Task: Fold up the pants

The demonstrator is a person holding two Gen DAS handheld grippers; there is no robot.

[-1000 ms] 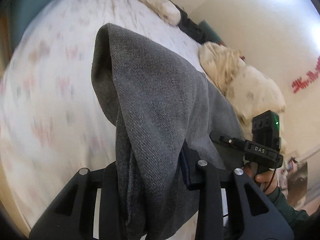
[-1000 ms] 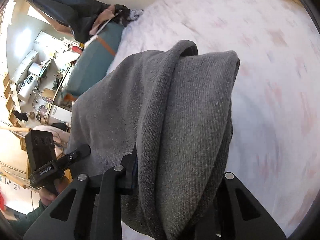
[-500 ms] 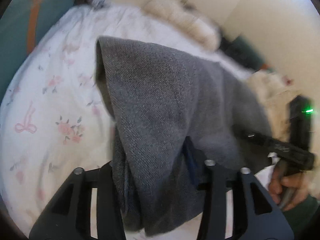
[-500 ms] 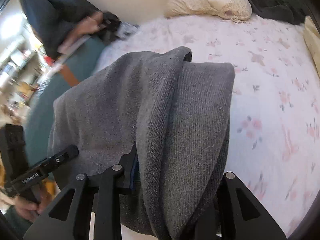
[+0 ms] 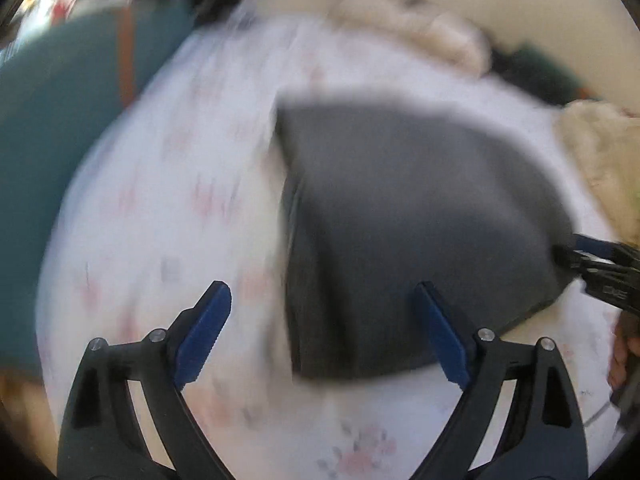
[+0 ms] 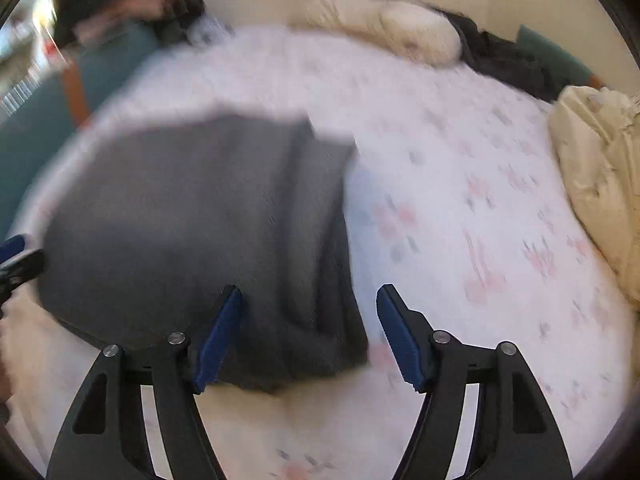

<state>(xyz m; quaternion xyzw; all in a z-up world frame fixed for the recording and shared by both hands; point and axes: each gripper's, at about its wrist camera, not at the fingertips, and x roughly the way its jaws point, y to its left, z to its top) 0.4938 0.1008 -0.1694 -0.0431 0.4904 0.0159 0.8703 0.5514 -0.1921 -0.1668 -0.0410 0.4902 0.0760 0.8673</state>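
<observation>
Left hand-held gripper (image 5: 322, 336): jaws spread wide, nothing between the blue pads (image 5: 204, 332). Right hand-held gripper (image 6: 308, 334): likewise spread apart, holding nothing.

Pants (image 5: 400, 240): grey, lying in a folded bundle on the bed (image 5: 168, 208), which carries a white sheet with a pale pink floral print. Both views are motion-blurred, so fabric edges read soft.

Position relative to the left hand-held gripper: the bundle sits ahead of the fingers, and its near edge falls in the gap between them, nearer the right-hand finger. The left-hand finger has only sheet in front of it. No contact between pads and cloth can be confirmed.

Position relative to the right hand-held gripper: the pants (image 6: 200, 220) lie ahead and toward the left of that view. The near right corner of the bundle fills most of the gap between the fingers; the left-hand pad overlaps the cloth in the picture, and the right-hand pad (image 6: 400, 340) stands over bare sheet (image 6: 460, 220). Whether the pad touches the fabric cannot be told.

The right hand-held gripper also appears at the right edge of the left wrist view, just beside the bundle's right corner.

Surroundings: cream pillows (image 6: 400, 28) at the head of the bed, a cream quilt (image 6: 596, 168) bunched along its right side, dark clothing (image 6: 504, 60) between them.
</observation>
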